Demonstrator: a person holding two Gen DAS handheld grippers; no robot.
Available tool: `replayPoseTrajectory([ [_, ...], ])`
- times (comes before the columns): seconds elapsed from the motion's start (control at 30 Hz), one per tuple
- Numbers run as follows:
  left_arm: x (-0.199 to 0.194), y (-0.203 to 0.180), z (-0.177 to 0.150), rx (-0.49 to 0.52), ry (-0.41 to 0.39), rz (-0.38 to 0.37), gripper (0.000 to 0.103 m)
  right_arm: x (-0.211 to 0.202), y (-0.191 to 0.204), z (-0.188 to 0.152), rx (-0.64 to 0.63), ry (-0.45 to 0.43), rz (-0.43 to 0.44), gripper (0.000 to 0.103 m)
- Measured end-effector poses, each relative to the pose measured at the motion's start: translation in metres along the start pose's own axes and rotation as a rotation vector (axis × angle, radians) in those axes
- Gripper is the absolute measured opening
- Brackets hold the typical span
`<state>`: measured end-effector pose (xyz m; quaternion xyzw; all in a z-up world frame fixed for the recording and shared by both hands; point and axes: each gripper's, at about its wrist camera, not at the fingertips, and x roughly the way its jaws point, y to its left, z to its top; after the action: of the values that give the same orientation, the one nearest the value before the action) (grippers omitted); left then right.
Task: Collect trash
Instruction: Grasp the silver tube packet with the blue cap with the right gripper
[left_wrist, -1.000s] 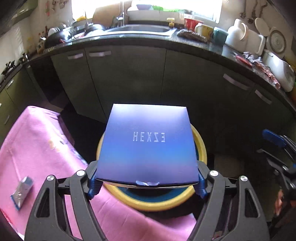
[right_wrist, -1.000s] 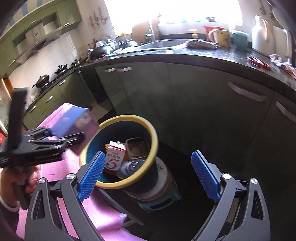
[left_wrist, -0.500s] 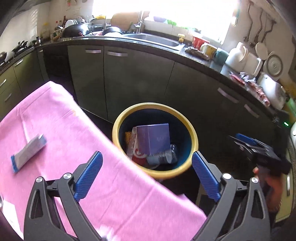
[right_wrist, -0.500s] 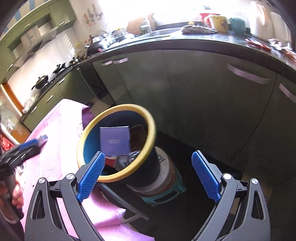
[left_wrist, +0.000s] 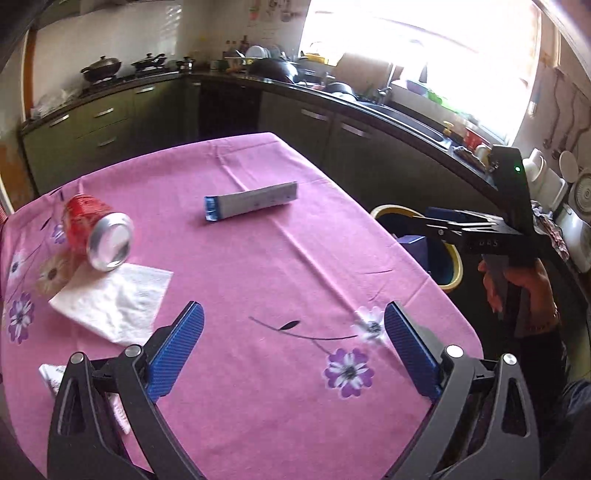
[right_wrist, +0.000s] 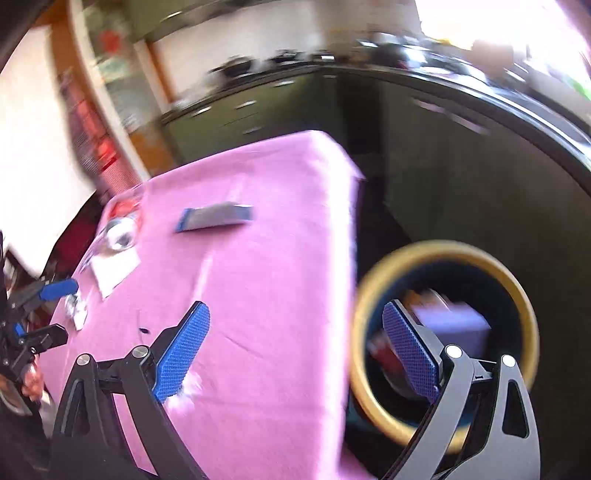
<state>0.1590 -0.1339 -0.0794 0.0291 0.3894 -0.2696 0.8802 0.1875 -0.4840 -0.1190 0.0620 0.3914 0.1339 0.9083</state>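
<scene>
On the pink tablecloth (left_wrist: 280, 266) lie a red can (left_wrist: 96, 232) on its side, a white napkin (left_wrist: 114, 301), a blue-and-white tube box (left_wrist: 251, 202) and a small wrapper (left_wrist: 51, 373) at the near left. My left gripper (left_wrist: 293, 347) is open and empty above the cloth. My right gripper (right_wrist: 295, 350) is open and empty over the table's right edge, beside the yellow-rimmed bin (right_wrist: 517, 295); it also shows in the left wrist view (left_wrist: 458, 221). The purple box (right_wrist: 454, 325) lies inside the bin. The right wrist view is blurred.
The bin (left_wrist: 452, 266) stands off the table's right edge, on the floor side by the dark kitchen cabinets (left_wrist: 351, 147). The counter behind holds a sink, pans and crockery. A doorway and white wall lie to the left in the right wrist view.
The left gripper let the purple box drop into the bin, then swung left over the table. The right gripper also swung left toward the table.
</scene>
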Motion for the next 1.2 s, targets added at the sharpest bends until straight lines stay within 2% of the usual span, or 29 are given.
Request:
replayPoseTrajectory([
  [0.1, -0.016, 0.024, -0.003, -0.05, -0.026, 0.034, 0.094, 0.042, 0.027, 0.035, -0.178, 0.026, 0.073, 0.094],
  [0.2, -0.028, 0.04, -0.007, -0.095, -0.047, 0.058, 0.094, 0.077, 0.042, 0.065, -0.287, 0.051, 0.122, 0.094],
  [0.3, -0.037, 0.054, -0.012, -0.128, -0.06, 0.082, 0.095, 0.114, 0.055, 0.095, -0.388, 0.11, 0.166, 0.094],
  [0.43, -0.041, 0.063, -0.016, -0.153, -0.064, 0.103, 0.095, 0.155, 0.072, 0.115, -0.494, 0.208, 0.189, 0.094],
  [0.53, -0.045, 0.069, -0.017, -0.169, -0.069, 0.118, 0.095, 0.177, 0.085, 0.115, -0.555, 0.274, 0.196, 0.092],
  [0.73, -0.052, 0.078, -0.02, -0.188, -0.078, 0.13, 0.095, 0.204, 0.096, 0.108, -0.591, 0.356, 0.203, 0.075],
  [0.93, -0.05, 0.079, -0.022, -0.194, -0.072, 0.119, 0.095, 0.202, 0.102, 0.106, -0.589, 0.359, 0.2, 0.064],
  [1.2, -0.05, 0.076, -0.024, -0.187, -0.075, 0.11, 0.095, 0.183, 0.119, 0.085, -0.61, 0.381, 0.184, 0.046],
])
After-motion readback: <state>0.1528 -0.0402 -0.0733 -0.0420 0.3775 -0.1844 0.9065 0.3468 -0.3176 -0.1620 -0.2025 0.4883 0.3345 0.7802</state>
